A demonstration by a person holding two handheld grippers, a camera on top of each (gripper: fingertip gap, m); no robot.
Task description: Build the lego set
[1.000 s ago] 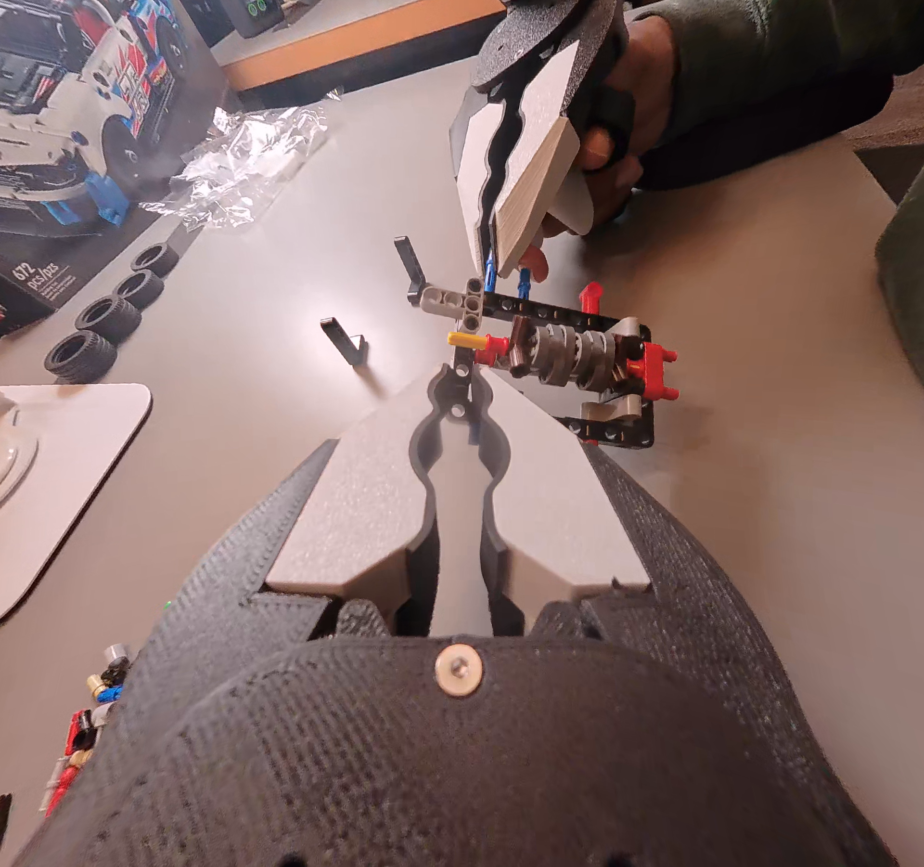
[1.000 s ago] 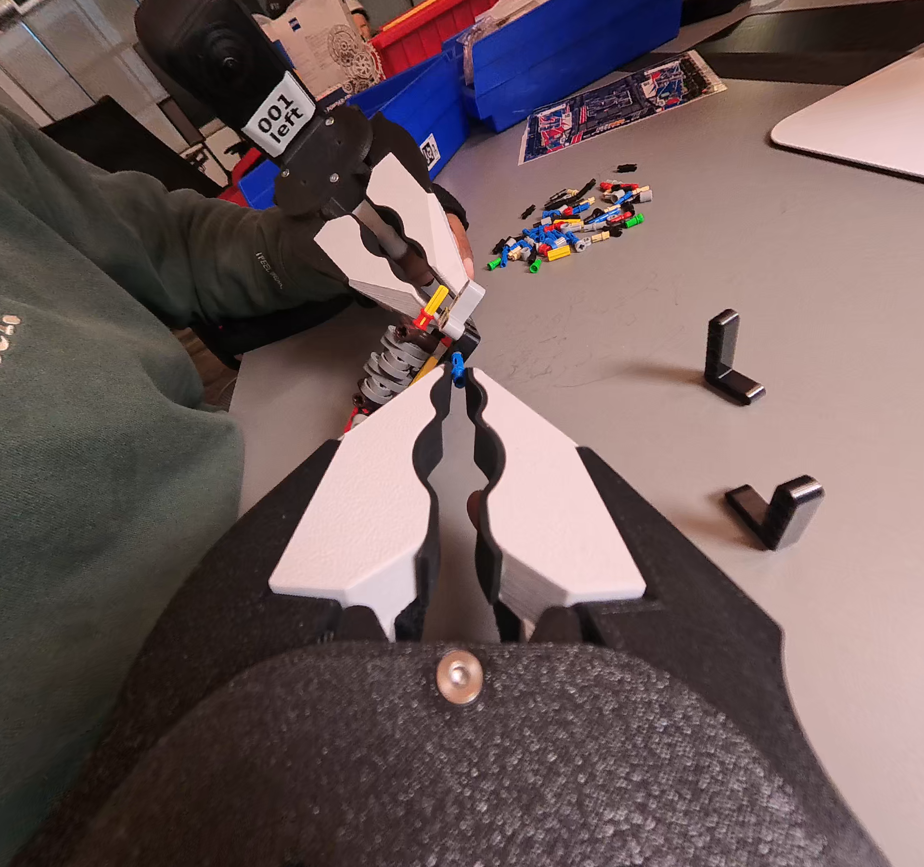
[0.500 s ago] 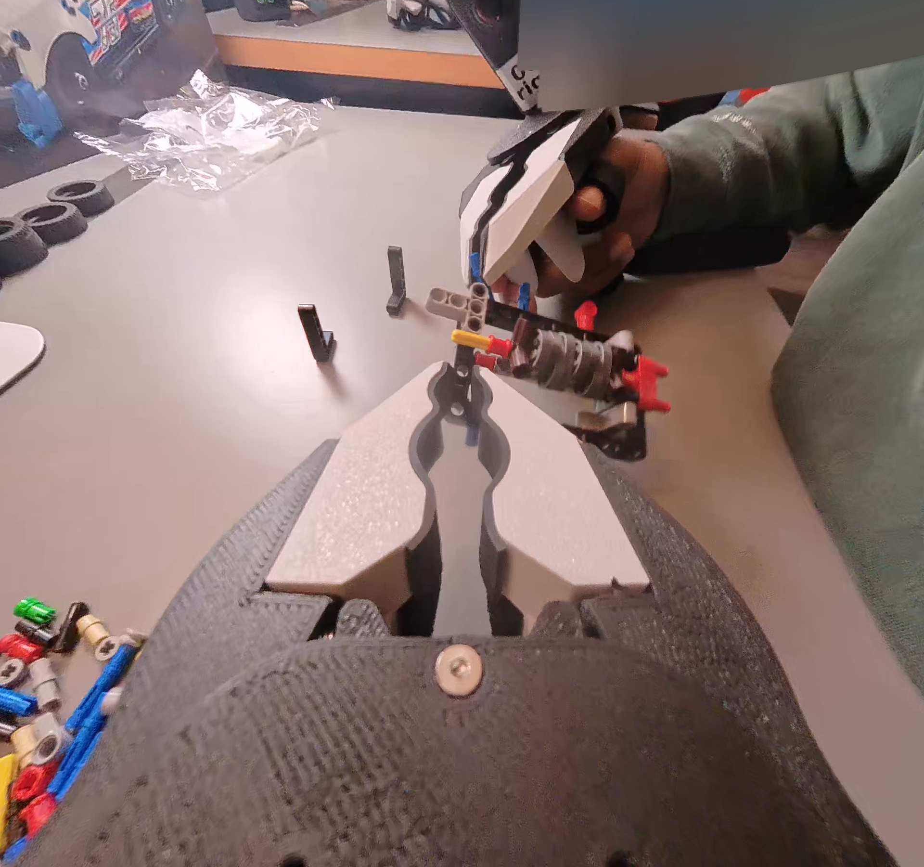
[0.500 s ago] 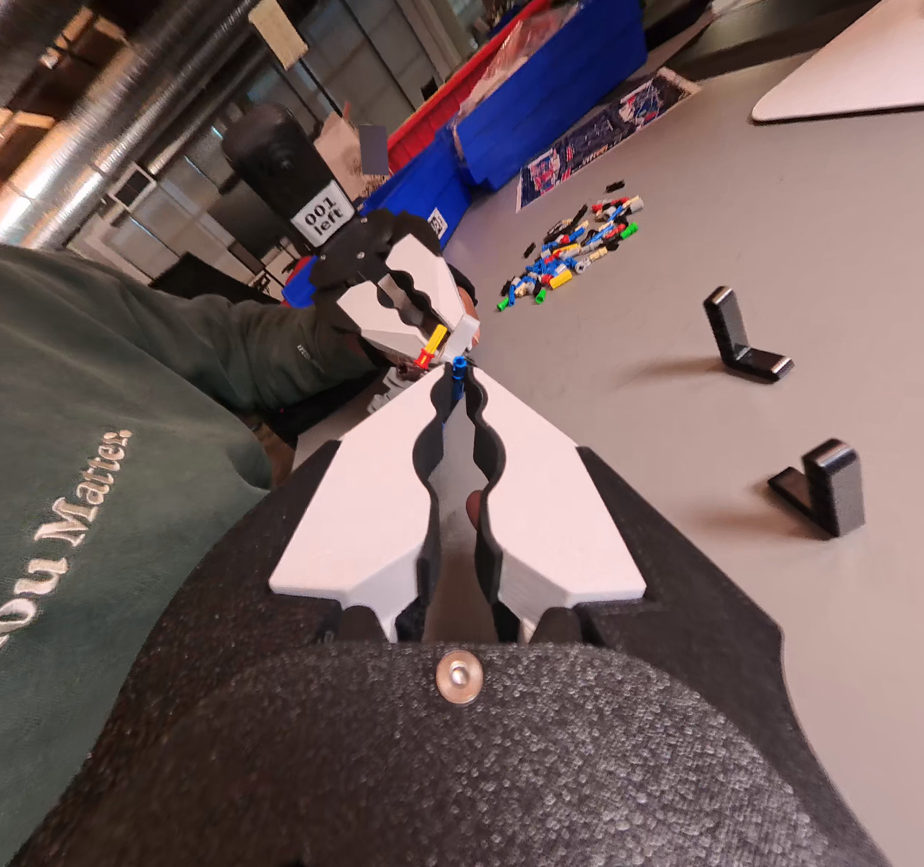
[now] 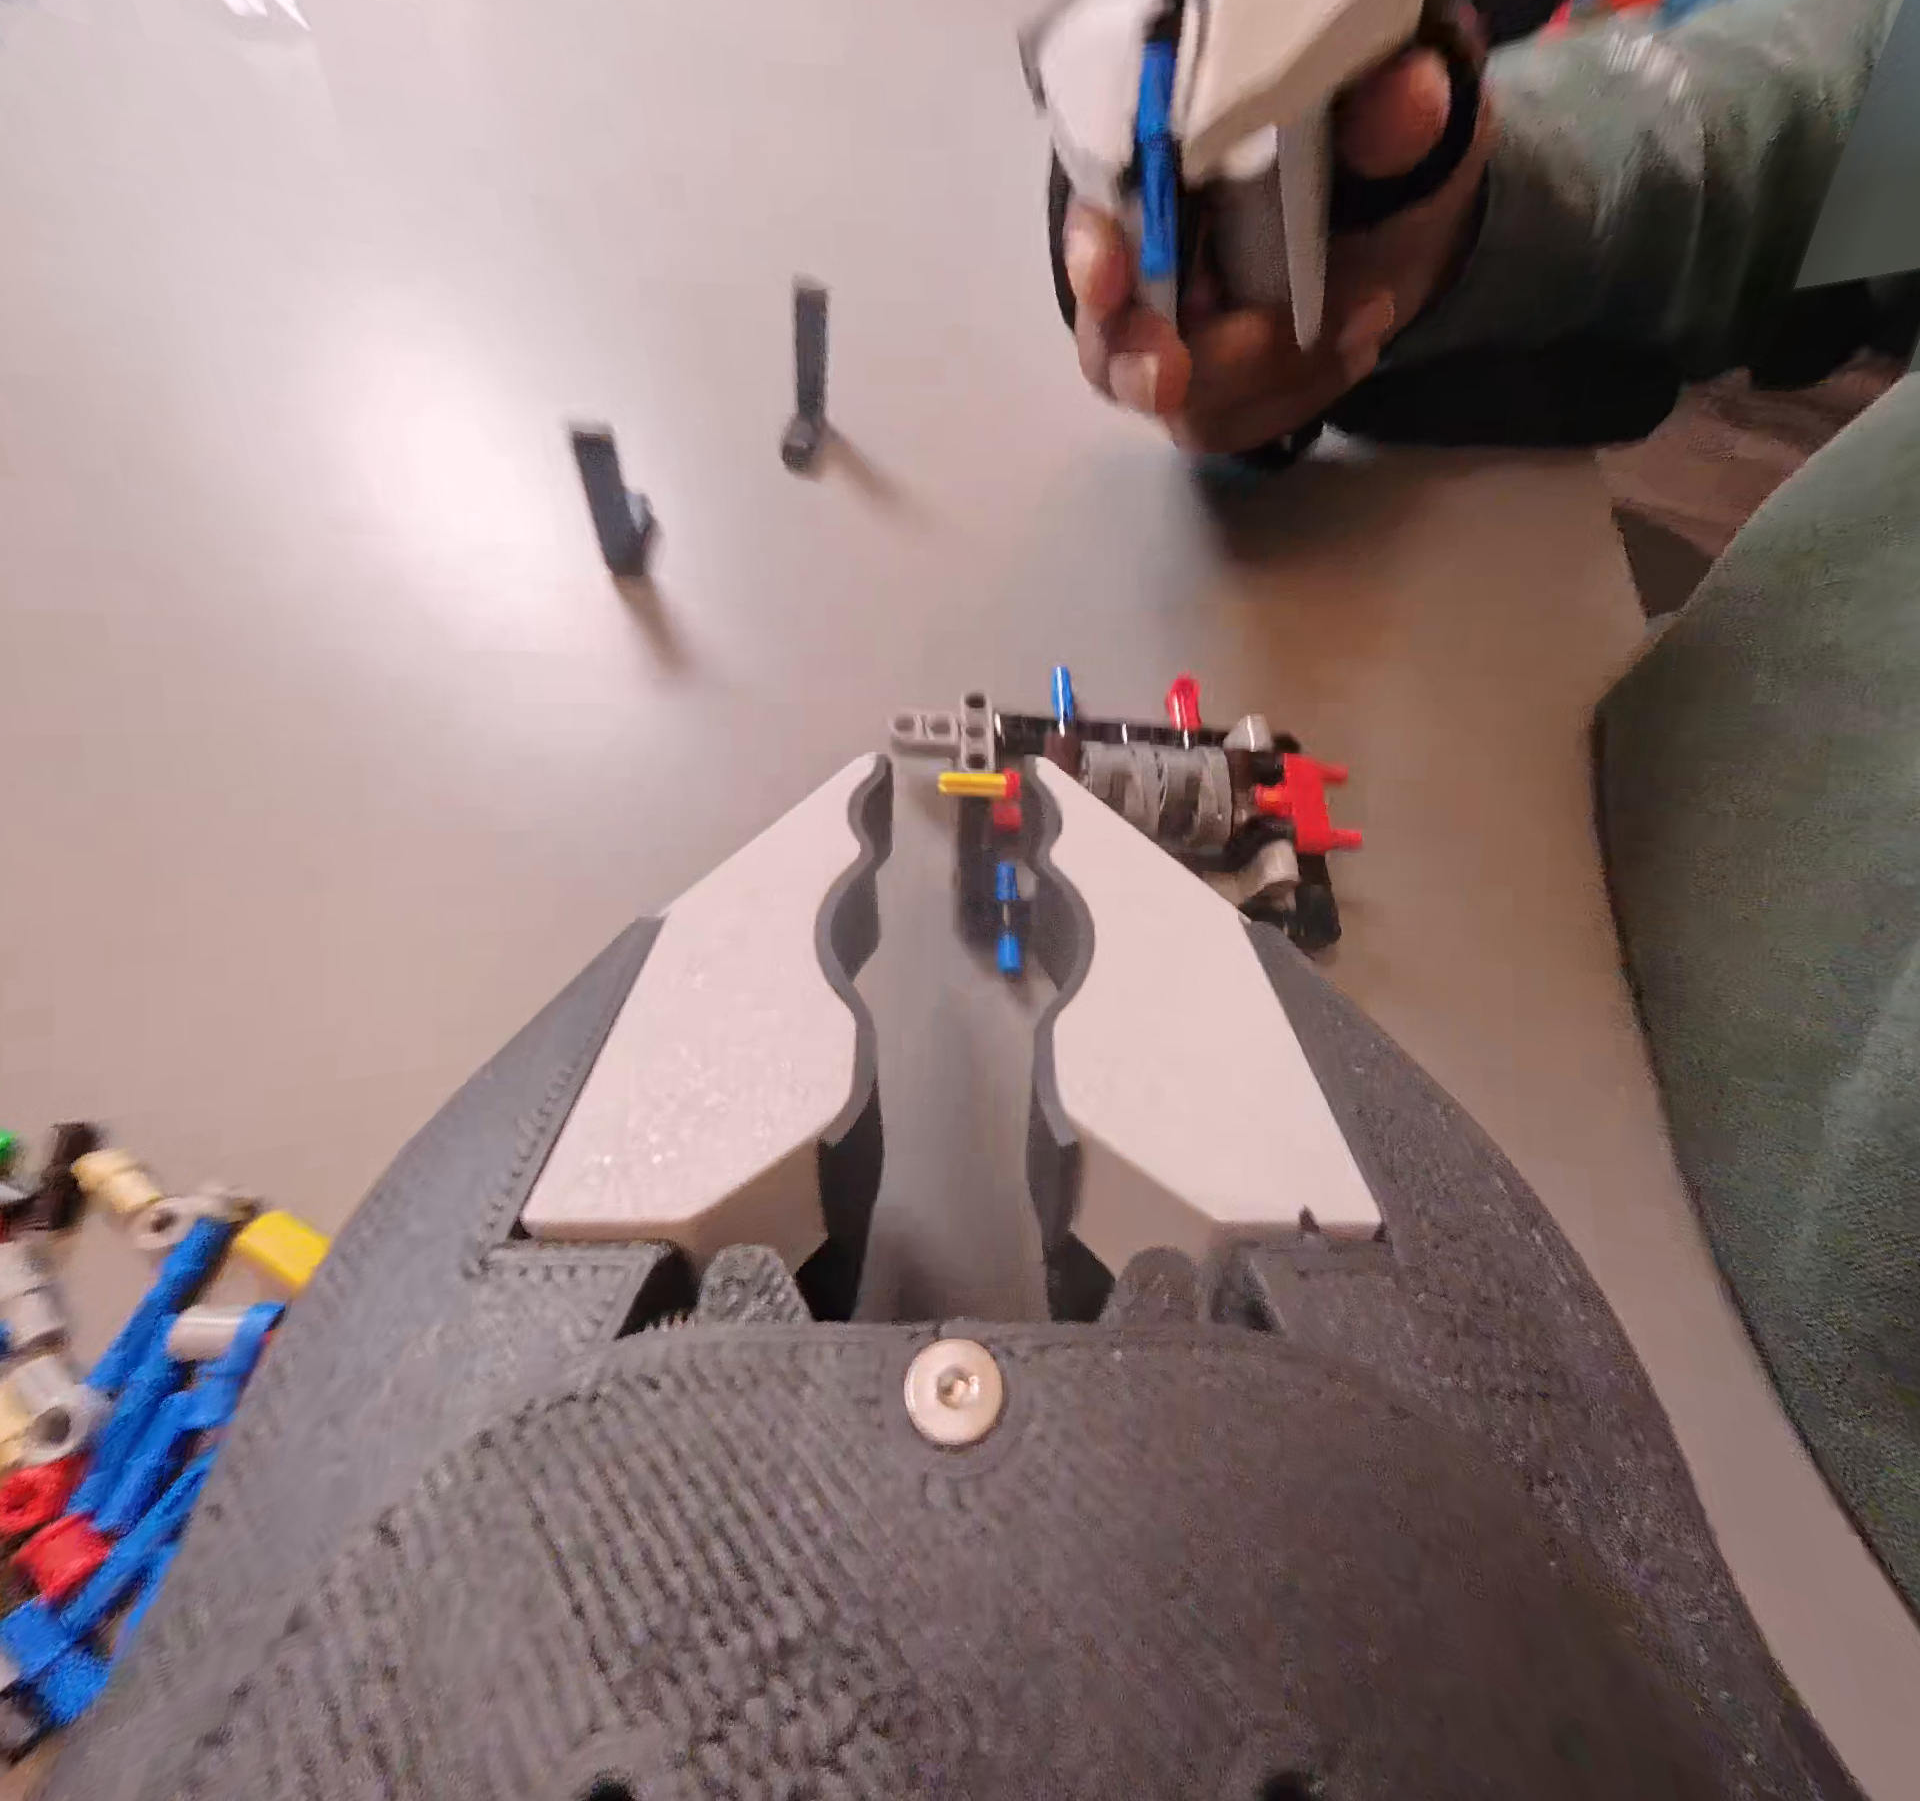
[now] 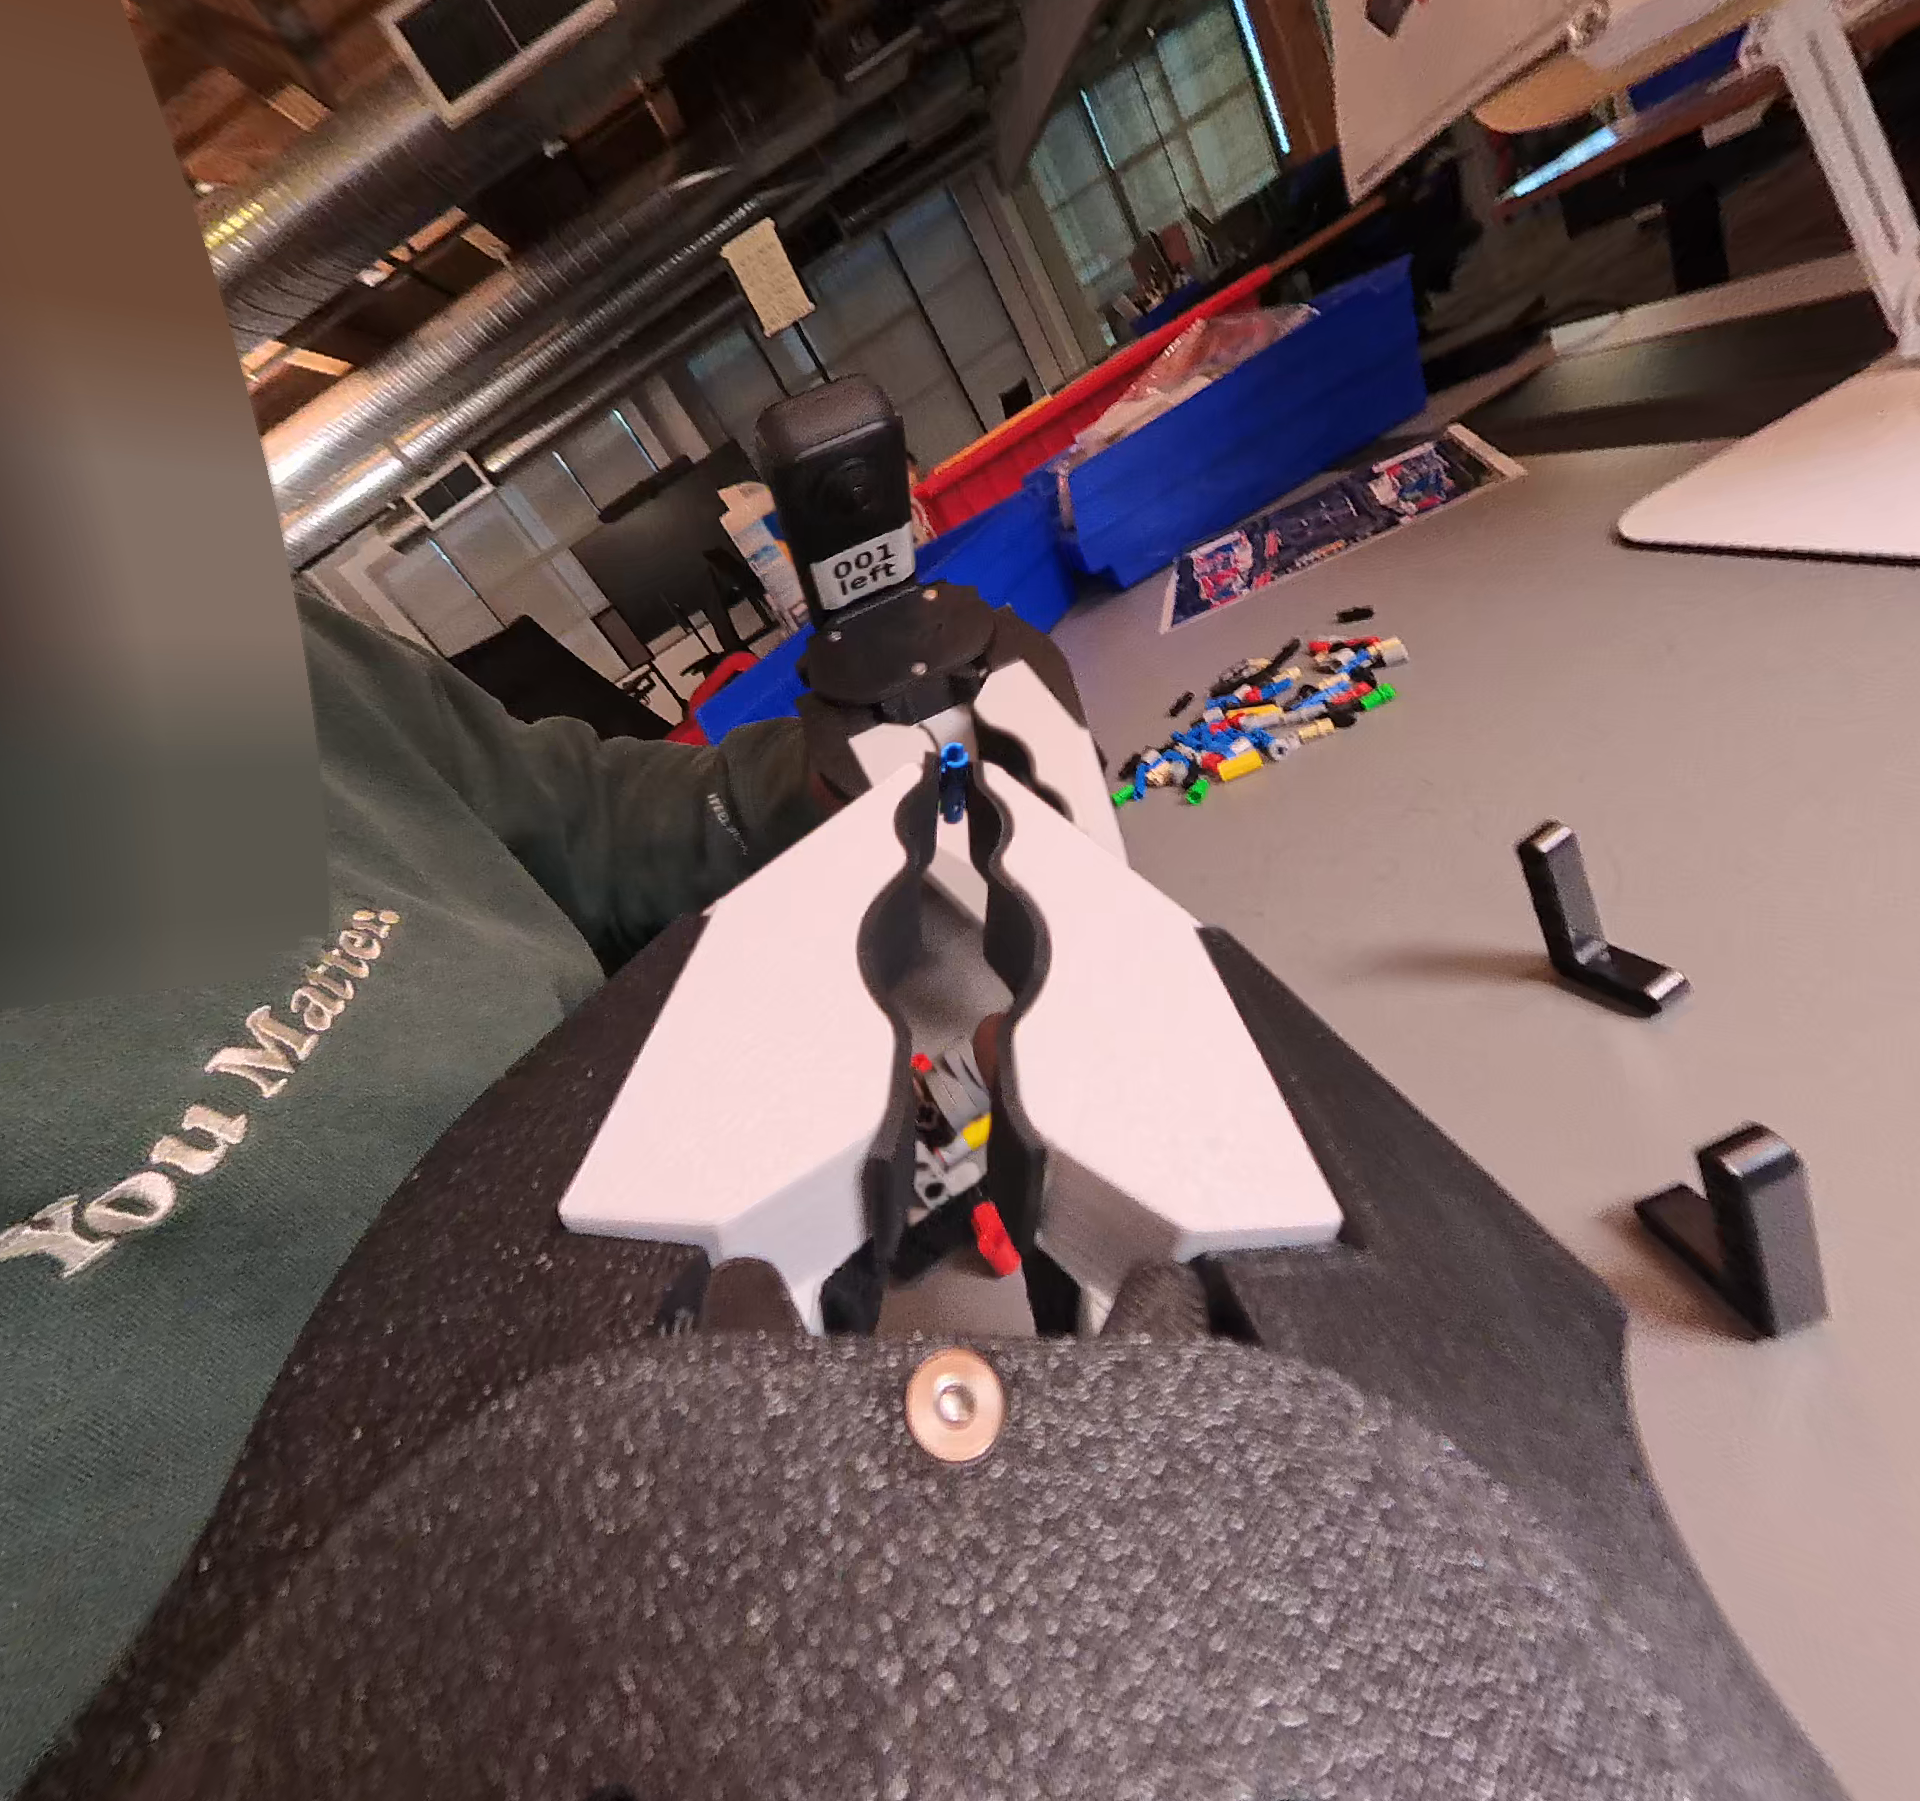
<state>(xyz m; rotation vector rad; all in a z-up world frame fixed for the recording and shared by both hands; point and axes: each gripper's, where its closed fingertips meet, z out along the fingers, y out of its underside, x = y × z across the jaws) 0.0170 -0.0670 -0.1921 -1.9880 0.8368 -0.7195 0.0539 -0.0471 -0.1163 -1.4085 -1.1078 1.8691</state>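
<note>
Surface: grey worktop (image 5: 364, 297) in a workshop; loose parts pile (image 6: 1262, 712) at centre right of the right wrist view.
Step in hand: pin fitting, as judged; the pin is not yet seated.
Right tool (image 6: 951, 785): clenched on a blue pin (image 6: 952, 783), raised at upper right of the left wrist view.
Left tool (image 5: 961, 795): jaws parted, grasping nothing.
Assembly (image 5: 1143, 795): lies on the worktop at frame centre, its near end between the left tool's tips; contact is probably absent, blur prevents certainty.
Next move: steady the assembly, align the pin with a beam hole, press in.
</note>
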